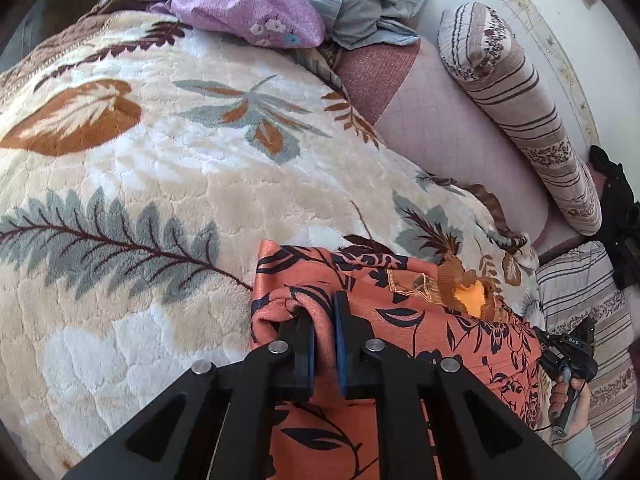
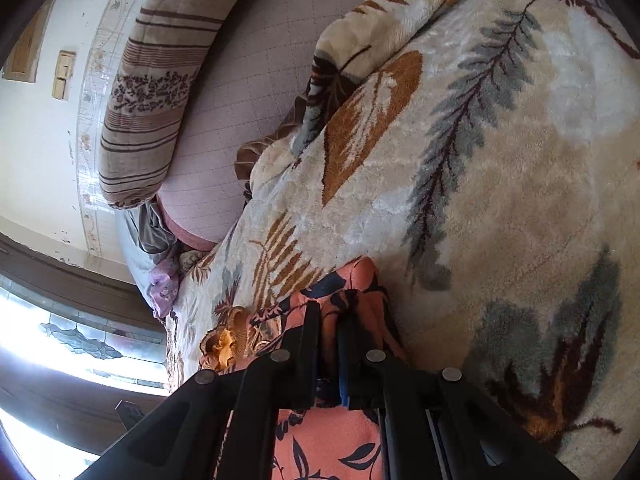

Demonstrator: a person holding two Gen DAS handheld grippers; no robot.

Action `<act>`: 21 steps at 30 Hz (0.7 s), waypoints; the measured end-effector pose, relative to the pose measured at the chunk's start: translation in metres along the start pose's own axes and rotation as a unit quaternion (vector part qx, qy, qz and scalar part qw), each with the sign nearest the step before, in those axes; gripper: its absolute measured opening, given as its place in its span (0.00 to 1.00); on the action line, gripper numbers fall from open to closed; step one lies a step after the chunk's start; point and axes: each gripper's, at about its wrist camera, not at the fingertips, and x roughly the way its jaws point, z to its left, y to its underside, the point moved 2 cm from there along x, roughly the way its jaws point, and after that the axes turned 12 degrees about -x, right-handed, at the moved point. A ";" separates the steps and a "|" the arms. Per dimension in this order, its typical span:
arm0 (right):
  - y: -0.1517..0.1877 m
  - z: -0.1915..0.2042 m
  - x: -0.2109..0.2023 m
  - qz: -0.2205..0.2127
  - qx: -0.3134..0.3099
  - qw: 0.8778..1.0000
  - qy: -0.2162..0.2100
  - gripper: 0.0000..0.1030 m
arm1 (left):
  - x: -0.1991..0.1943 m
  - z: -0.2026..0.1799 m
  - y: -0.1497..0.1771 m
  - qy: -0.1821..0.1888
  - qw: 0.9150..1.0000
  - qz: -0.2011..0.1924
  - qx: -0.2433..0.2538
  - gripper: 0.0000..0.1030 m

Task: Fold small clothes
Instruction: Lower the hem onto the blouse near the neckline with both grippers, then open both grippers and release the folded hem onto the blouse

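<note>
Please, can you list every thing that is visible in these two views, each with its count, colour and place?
orange garment: 1, orange with dark flower print, on the blanket, near edge
blanket: 1, cream plush with brown and grey leaves, covers the bed
bolster pillow: 1, beige with brown stripes, along the wall
pink sheet: 1, pale pink quilted, between blanket and bolster pillow
purple cloth: 1, lilac with small flowers, far end of the bed
grey cloth: 1, grey-blue, beside the purple cloth
window: 1, bright, patterned glass, beyond the bed
left hand-held gripper: 1, black, shut on the orange garment
right hand-held gripper: 1, black, shut on the orange garment
hand: 1, holds the right handle
</note>
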 end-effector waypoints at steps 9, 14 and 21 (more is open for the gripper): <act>0.020 0.008 -0.055 -0.025 -0.035 0.998 0.040 0.99 | -0.072 0.012 0.004 -0.006 0.996 -0.087 -0.016 0.80; 0.063 0.010 -0.060 0.043 -0.062 0.997 0.004 0.98 | -0.087 0.023 0.033 0.018 0.999 -0.050 -0.014 0.80; 0.107 0.034 -0.031 0.079 -0.161 0.981 0.074 0.94 | -0.037 0.010 0.086 -0.002 0.999 0.030 0.033 0.80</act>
